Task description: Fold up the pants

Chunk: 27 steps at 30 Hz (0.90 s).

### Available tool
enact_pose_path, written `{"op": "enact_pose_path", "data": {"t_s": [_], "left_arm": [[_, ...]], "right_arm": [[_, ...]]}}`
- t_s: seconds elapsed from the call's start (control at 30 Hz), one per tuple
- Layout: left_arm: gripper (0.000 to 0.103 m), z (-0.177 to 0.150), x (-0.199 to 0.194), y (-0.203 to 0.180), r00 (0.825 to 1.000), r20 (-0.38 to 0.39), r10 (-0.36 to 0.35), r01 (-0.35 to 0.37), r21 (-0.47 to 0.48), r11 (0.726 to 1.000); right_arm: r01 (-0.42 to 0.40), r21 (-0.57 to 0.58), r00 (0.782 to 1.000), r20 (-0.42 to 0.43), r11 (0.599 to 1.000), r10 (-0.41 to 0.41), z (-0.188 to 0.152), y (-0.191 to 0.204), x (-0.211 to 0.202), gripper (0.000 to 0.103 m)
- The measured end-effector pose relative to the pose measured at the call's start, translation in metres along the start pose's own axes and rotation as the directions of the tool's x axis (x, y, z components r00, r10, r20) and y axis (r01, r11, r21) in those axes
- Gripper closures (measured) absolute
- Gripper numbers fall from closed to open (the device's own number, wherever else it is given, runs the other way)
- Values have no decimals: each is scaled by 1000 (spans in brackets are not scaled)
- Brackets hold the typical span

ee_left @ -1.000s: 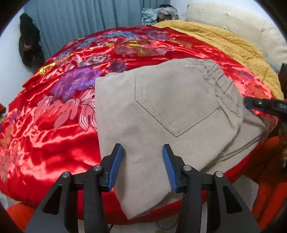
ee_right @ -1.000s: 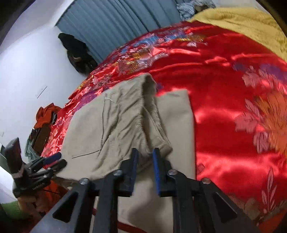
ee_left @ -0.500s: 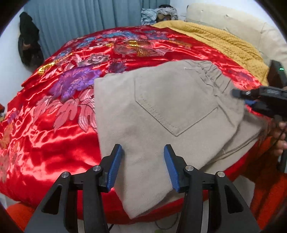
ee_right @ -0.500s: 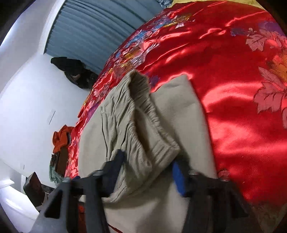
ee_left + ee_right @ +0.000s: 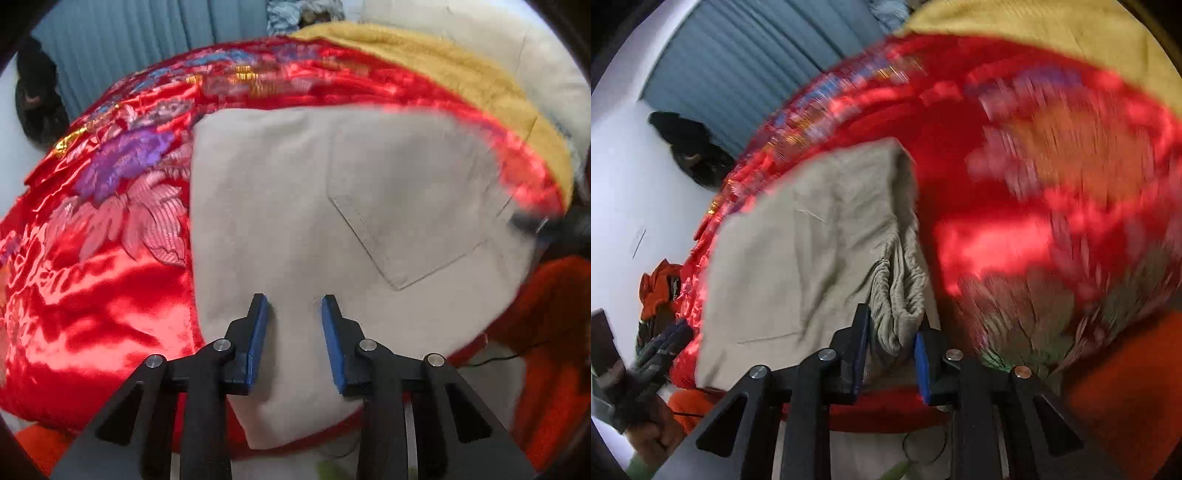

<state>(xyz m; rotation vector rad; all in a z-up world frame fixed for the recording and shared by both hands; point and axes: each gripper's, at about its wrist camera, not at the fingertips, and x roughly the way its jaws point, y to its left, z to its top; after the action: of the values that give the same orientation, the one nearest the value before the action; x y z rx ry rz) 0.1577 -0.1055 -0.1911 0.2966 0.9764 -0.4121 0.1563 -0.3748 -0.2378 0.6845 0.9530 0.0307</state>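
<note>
Nearest, our left gripper (image 5: 294,306) — jaws have just been closing, now narrow, beige cloth between them; we cannot tell whether the pads press.

Our right gripper (image 5: 891,325) — jaws narrow around the bunched elastic waistband (image 5: 899,291); the pads look to be holding it.

Next, the pants (image 5: 314,206) — beige, back pocket (image 5: 417,210) up, lying at the near edge of the bed on a red floral quilt (image 5: 96,258). We judge them already doubled into a compact block, with a further fold or a squaring-up left.

Beyond, a mustard blanket (image 5: 461,81), then blue curtains (image 5: 147,48).
</note>
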Motion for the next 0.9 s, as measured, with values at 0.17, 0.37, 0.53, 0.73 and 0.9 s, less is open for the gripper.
{"op": "enact_pose_path", "data": {"t_s": [0.17, 0.37, 0.53, 0.73, 0.9], "left_arm": [[57, 12, -15, 2, 1000, 10, -10, 10, -40, 999], [47, 13, -8, 4, 1000, -18, 13, -14, -55, 998], [47, 14, -5, 3, 999, -35, 33, -35, -39, 999], [45, 16, -7, 1, 998, -44, 41, -42, -30, 999], [22, 21, -20, 41, 998, -27, -55, 51, -137, 989]], "right_arm": [[90, -100, 994, 75, 991, -83, 7, 23, -21, 64], [120, -340, 970, 240, 933, -38, 33, 81, -45, 63], [145, -457, 973, 227, 877, -42, 42, 106, 2, 63], [185, -447, 981, 137, 875, -137, 35, 86, 53, 63], [-83, -203, 992, 75, 976, 99, 59, 50, 7, 50]]}}
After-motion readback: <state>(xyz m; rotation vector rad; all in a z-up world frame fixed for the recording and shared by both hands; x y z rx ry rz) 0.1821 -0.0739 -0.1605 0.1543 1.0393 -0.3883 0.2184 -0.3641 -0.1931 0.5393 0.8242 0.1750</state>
